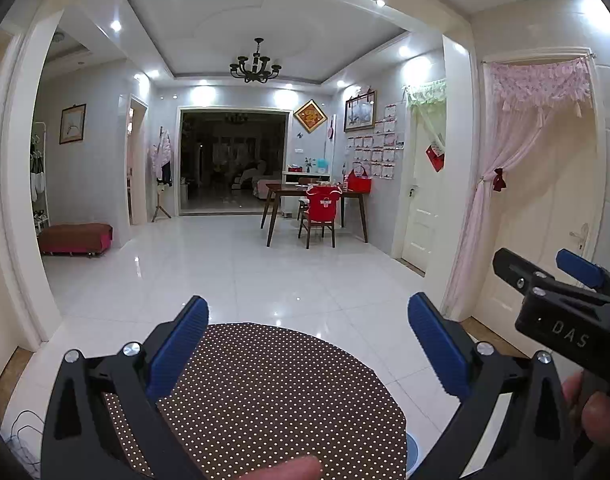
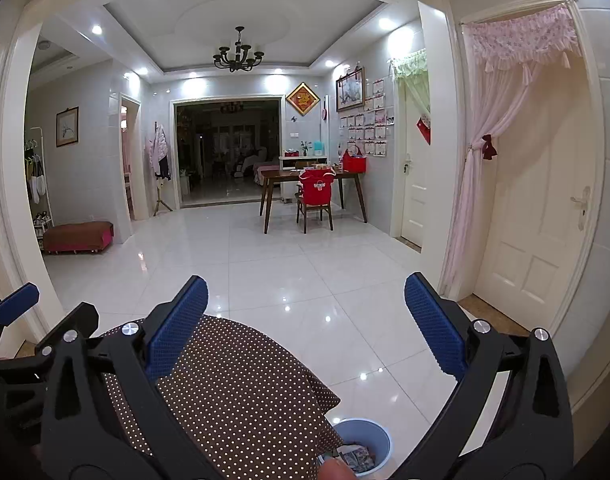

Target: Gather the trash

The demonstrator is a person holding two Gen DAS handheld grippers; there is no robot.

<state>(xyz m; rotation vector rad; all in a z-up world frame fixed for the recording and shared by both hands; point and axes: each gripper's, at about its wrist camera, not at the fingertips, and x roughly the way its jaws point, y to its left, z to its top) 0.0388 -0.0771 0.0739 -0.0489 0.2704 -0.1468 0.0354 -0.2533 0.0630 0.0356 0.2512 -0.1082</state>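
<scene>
Both grippers, left gripper [image 1: 307, 344] and right gripper [image 2: 305, 324], hover level, spread wide, above dotted table [image 1: 273, 392].

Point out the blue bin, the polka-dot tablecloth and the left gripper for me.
blue bin [image 2: 379, 438]: right wrist view, its far rim.
polka-dot tablecloth [image 1: 273, 392]: left wrist view, top middle.
left gripper [image 1: 308, 320]: left wrist view, midway between fingertips.

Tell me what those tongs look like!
Both tongs are black frames with two fingers each. The left tongs and right tongs have blue, bumpy, ribbed pads on the fingertips and shiny silver screws at the joints. Seen from the side, the right tongs carry white letters "DAS". No sleeves show.
</scene>
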